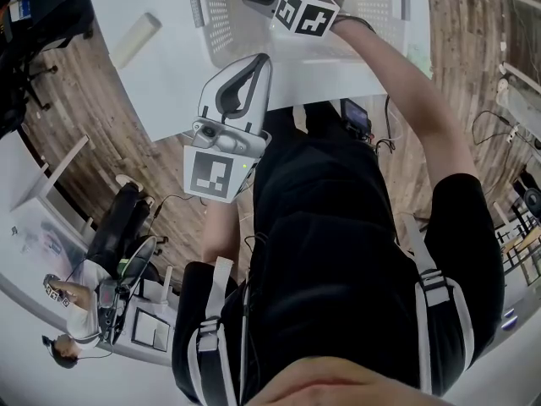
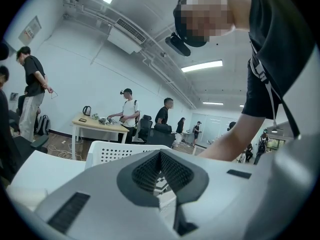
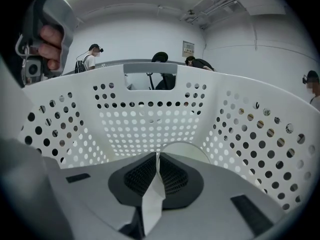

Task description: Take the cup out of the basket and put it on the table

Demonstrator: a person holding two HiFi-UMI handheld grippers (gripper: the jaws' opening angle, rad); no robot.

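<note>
White cup (image 3: 186, 150) wall, pinched thinly in my right gripper (image 3: 157, 157) inside the basket (image 3: 150, 119), could slip or twist on lifting; my left gripper (image 2: 161, 155) is closed, empty

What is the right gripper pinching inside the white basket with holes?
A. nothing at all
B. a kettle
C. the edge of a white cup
C: in the right gripper view, the right gripper is closed on the thin wall of the white cup, down inside the basket.
</note>
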